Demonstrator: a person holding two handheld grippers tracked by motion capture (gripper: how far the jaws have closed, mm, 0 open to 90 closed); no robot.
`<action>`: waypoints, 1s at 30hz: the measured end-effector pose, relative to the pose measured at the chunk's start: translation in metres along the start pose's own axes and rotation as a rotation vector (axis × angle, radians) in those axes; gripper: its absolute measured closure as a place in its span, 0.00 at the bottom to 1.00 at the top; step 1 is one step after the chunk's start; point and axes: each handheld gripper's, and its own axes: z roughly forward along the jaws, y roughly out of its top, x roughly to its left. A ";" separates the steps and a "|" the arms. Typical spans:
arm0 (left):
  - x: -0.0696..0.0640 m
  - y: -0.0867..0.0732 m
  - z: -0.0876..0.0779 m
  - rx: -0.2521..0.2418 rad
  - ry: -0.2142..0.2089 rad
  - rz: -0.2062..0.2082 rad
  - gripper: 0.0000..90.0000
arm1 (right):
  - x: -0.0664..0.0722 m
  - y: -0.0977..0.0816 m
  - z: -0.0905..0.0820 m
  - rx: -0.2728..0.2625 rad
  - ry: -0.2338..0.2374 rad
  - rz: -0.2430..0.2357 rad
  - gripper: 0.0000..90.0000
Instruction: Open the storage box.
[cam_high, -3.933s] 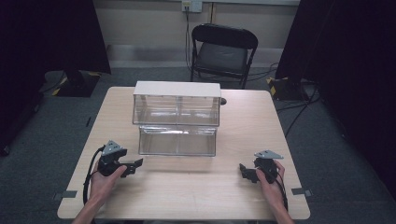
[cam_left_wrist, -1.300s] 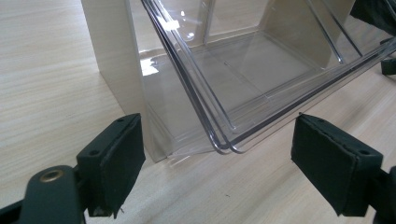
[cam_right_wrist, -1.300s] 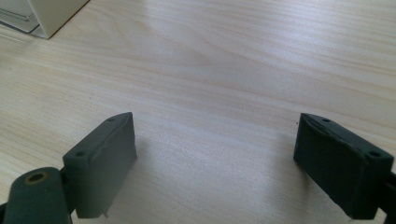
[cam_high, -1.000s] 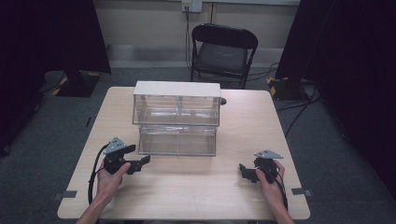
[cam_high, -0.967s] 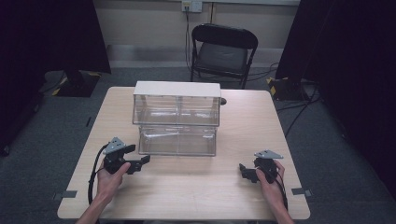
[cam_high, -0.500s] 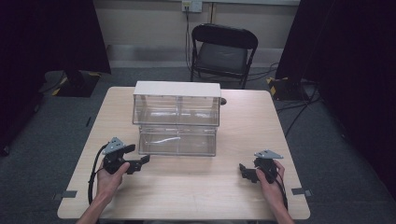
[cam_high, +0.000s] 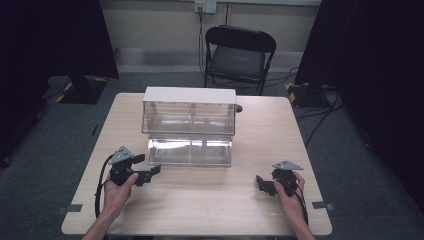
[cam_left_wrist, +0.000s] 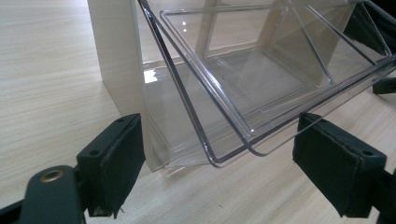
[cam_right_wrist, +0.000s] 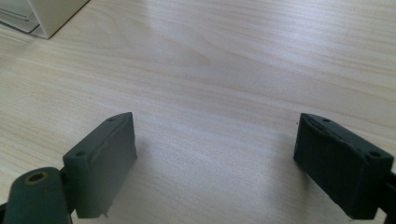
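Left gripper (cam_high: 150, 173) has edged toward the clear plastic drawer (cam_high: 190, 152); both grippers' fingers gape, empty.

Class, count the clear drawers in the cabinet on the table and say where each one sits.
2: an upper drawer shut in the cabinet, and a lower drawer pulled out toward the left tongs. None seem hidden.

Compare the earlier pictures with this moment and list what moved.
The left gripper has edged forward and to the right, toward the near left corner of the clear tilt-out bin; its jaws are open and hold nothing. The right gripper, also open, the two-tier organiser and the table stayed where they were.
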 end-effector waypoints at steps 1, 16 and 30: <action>-0.001 0.001 0.000 -0.002 0.004 0.004 0.18 | 0.000 0.000 0.000 0.000 0.000 0.000 0.14; -0.002 0.010 -0.001 0.007 0.019 0.016 0.18 | 0.000 0.000 0.000 0.001 0.002 -0.001 0.13; -0.003 0.015 -0.002 0.010 0.020 0.037 0.18 | 0.000 0.001 0.001 0.002 0.003 -0.002 0.12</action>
